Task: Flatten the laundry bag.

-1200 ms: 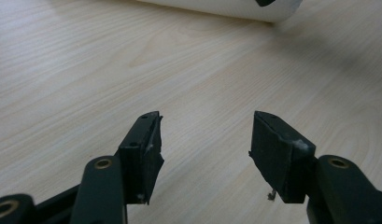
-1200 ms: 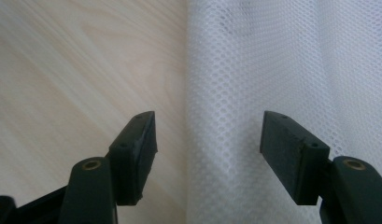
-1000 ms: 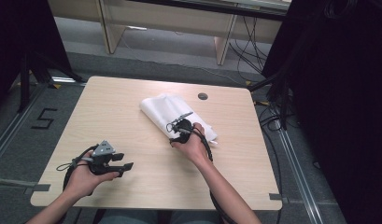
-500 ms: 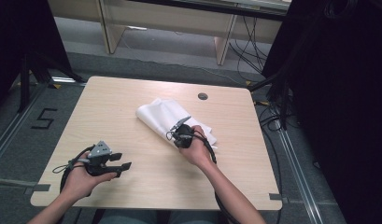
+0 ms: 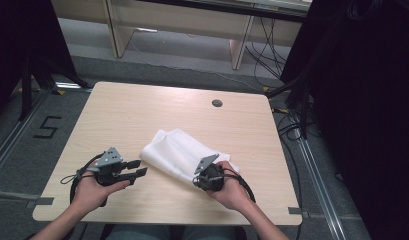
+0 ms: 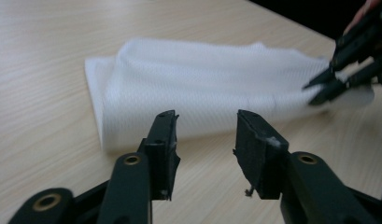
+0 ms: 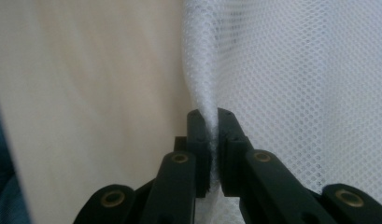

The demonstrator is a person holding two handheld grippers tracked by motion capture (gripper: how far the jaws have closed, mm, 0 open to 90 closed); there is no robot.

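Because the wooden table (image 5: 142, 110) carries everything here, it comes first: a pale rectangular top with a small round cable hole (image 5: 217, 103) near its far edge, bare across its far half, so the work sits along the near edge where the person's arms reach comfortably.

The white mesh cloth (image 5: 179, 155) lies folded and somewhat rumpled on the near half of the table, roughly midway between the left and right edges, its long side running at a slant from the near-right up toward the centre. In the left gripper view the cloth (image 6: 202, 88) shows a doubled-over edge at its left, which suggests it is being folded or straightened rather than merely moved.

The right gripper (image 5: 208, 176) is at the cloth's near-right end, close to the near edge of the table. In the right gripper view its jaws are clamped on a raised ridge of the mesh (image 7: 212, 116), the fabric pinched between them; this grip probably serves to drag or lift that end.

The left gripper (image 5: 137, 169) hovers just off the cloth's near-left corner, apart from it. In its own view the jaws stand spread with a clear gap and nothing between them (image 6: 205, 140), aimed at the folded edge, seemingly ready to take that corner so both ends can be handled together.
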